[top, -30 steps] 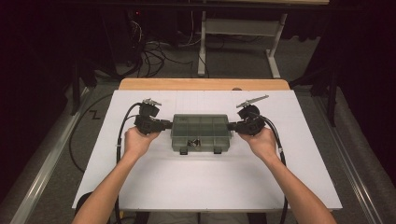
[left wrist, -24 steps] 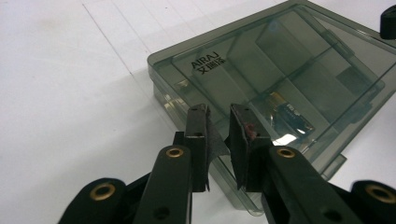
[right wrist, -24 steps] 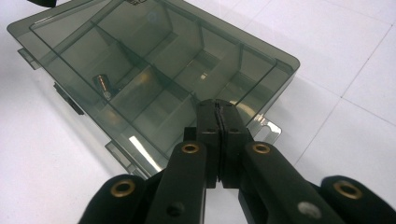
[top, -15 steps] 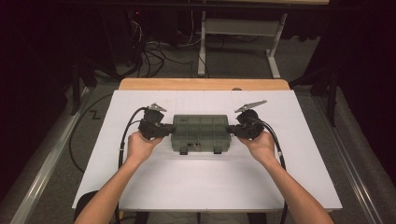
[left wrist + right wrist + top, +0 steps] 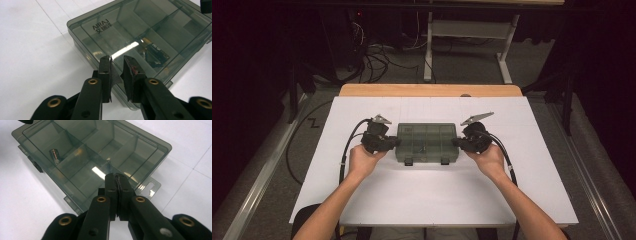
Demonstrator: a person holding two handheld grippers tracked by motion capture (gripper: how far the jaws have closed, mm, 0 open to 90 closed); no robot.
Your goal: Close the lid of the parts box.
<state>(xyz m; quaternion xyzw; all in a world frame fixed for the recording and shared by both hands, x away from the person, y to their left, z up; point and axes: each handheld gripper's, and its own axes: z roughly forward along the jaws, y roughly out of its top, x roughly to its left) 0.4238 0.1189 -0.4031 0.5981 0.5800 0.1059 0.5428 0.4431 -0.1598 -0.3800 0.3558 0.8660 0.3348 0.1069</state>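
High view: the left gripper (image 5: 393, 142) and the right gripper (image 5: 458, 142) are pressing in on the two short ends of a smoky compartment box (image 5: 427, 143), which is lying flat between them on the white table (image 5: 437, 195), its two latches (image 5: 408, 161) on the side facing the person. The step in hand appears to be squaring or steadying the box; it is likely to go best if both grippers push evenly and stay low on the walls, so that the box is neither twisting nor tipping. Beyond the grippers, a wooden edge (image 5: 430, 90) is bordering the white sheet; farther off, a dark room is holding loose floor cables (image 5: 377, 62) and a pale desk frame (image 5: 464, 37)

Left gripper view: the jaws are standing a little apart with nothing clamped between them, their tips resting just over the near rim of the box (image 5: 150, 32). A small dark part with gold trim (image 5: 153, 51) is lying in a compartment just ahead of the tips. Keeping the tips off the lid's centre should be avoiding flexing it

Right gripper view: the jaws are pressed fully together on nothing, their joined tip meeting the box (image 5: 82, 150) at its near end wall, beside a hang tab (image 5: 150, 187). A small metal cylinder (image 5: 55, 156) is sitting in a far compartment
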